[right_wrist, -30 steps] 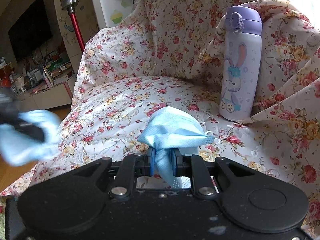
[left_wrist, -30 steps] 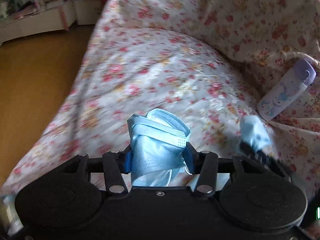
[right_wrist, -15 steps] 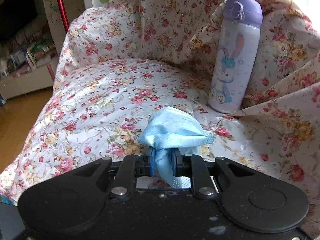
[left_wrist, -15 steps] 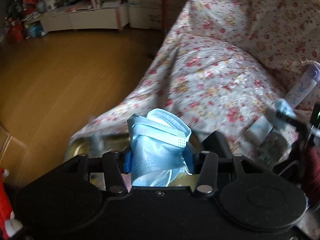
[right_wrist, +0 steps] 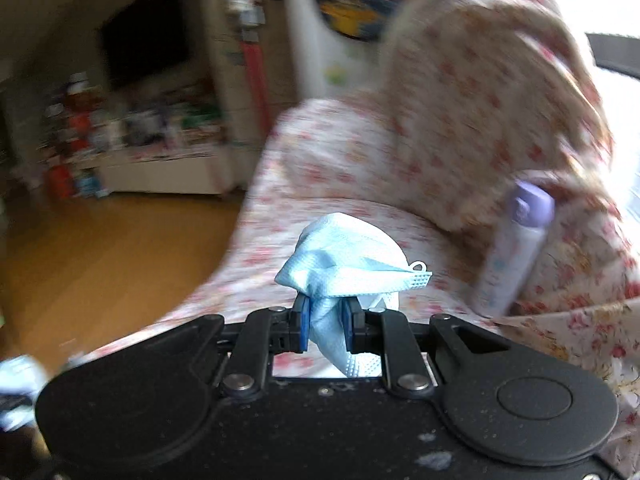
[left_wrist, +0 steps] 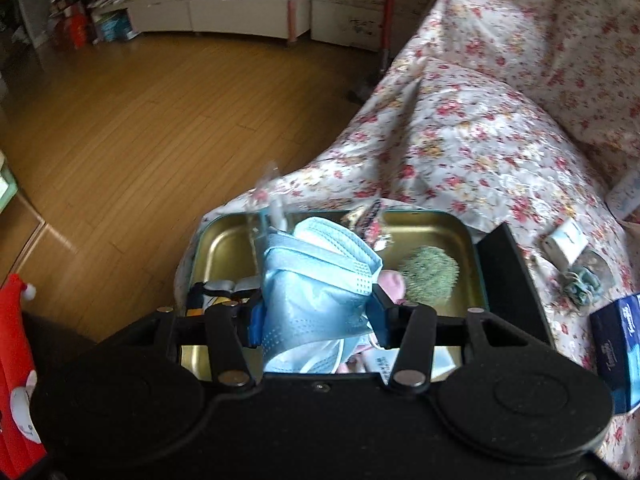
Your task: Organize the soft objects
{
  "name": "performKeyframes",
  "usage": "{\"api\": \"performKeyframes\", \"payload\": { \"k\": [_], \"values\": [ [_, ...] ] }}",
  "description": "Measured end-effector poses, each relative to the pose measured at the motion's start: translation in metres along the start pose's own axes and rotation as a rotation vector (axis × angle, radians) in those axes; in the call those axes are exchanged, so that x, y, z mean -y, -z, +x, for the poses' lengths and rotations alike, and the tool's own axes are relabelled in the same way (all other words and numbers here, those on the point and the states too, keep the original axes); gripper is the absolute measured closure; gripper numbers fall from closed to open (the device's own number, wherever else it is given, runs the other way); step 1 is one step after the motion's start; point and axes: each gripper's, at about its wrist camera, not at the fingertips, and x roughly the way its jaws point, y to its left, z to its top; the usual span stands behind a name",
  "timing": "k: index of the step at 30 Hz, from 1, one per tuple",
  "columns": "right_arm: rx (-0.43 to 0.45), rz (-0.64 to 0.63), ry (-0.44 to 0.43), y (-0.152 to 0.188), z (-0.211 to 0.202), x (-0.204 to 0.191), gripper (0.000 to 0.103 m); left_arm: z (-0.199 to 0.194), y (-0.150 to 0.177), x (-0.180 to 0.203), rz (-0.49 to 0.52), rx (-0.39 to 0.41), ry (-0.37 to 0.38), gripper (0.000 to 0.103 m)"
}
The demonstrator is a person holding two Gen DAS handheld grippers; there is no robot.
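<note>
**Two masks held, left one over the tin**

Left gripper (left_wrist: 316, 322): jaws clamped on a bunched blue face mask (left_wrist: 316, 296), which filled the gap between the blue pads; the folded upper edge stood up clear of the fingers. Directly beyond and below it lay a gold metal tin (left_wrist: 218, 244) on the flowered sofa cover (left_wrist: 472, 148). In the tin: a green spiky ball (left_wrist: 430, 274), a pink item partly hidden behind the mask, some wrappers at the far rim. Beside the tin on the cover: a small white box (left_wrist: 566, 240), a grey-green scrunchie (left_wrist: 582, 286), a dark blue packet (left_wrist: 616, 340).

Right gripper (right_wrist: 327, 330): jaws nearly together, pinching a narrow tail of a second, paler face mask (right_wrist: 348, 266); most of it bloomed above the pads. This view was motion-blurred. A lilac-capped bottle (right_wrist: 512, 248) leaned against the sofa back, off to the right.

Judgement: left mask appeared ready to go into the tin; right mask was not yet near it.

Risks:
- Left mask is light and springy; released too high, it could unfold and catch on the rim or land on the cover.
- An ear loop could snag on a pad and drag the mask back out.
- Right grip holds only a thin tail; a quick swing could let it slip out.
- The tin sits on soft fabric near the sofa edge; a push on the rim could tip it.
</note>
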Motion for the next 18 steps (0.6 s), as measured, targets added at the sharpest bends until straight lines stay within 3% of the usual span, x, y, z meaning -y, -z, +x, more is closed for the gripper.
{"api": "performKeyframes", "payload": {
  "k": [5, 10, 18],
  "values": [
    [-0.074, -0.101, -0.176, 0.017, -0.051, -0.059, 0.087, 0.011, 0.001, -0.014, -0.044, -0.009, -0.016, 0.055],
    [-0.2, -0.137, -0.315, 0.047, -0.058, -0.107, 0.087, 0.024, -0.004, -0.023, -0.086, -0.029, 0.001, 0.055],
    [-0.339, -0.135, -0.326, 0.088, -0.024, -0.156, 0.087, 0.036, -0.018, -0.022, -0.076, -0.012, -0.054, 0.054]
  ]
}}
